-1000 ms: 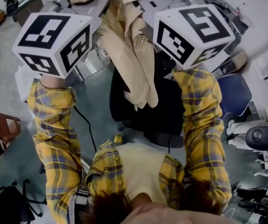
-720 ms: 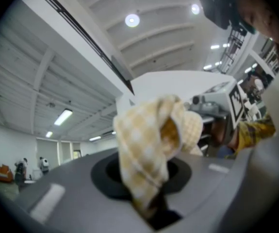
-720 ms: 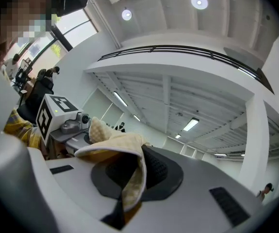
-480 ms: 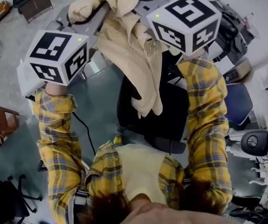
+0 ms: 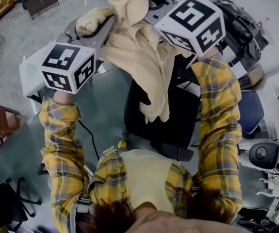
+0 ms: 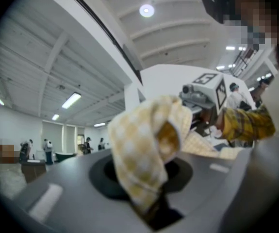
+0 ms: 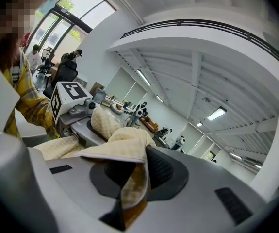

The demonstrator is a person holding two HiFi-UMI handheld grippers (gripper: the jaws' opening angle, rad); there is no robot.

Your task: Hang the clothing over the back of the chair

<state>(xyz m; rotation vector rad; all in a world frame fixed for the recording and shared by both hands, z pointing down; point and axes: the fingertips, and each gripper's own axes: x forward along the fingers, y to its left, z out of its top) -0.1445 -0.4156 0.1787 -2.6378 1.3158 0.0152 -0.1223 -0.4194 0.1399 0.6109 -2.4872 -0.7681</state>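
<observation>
A cream checked shirt hangs between my two grippers, its lower part draped in front of the black office chair. My left gripper has one bunched end of the shirt pinched between its jaws, which are opening. My right gripper is shut on the other end, and a fold lies over its jaws. Both grippers are held above and beyond the chair's back. In the right gripper view the left gripper shows across the cloth. The jaw tips are mostly hidden by fabric.
A blue chair stands to the right of the black one, with a white robot head below it. A white box and brown furniture are at the left. A dark bag lies at the upper right. A cable runs across the grey floor.
Both grippers have moved away from the head camera, forward and down, taking the shirt with them. Their cubes look smaller, and the shirt now hangs lower against the chair.
</observation>
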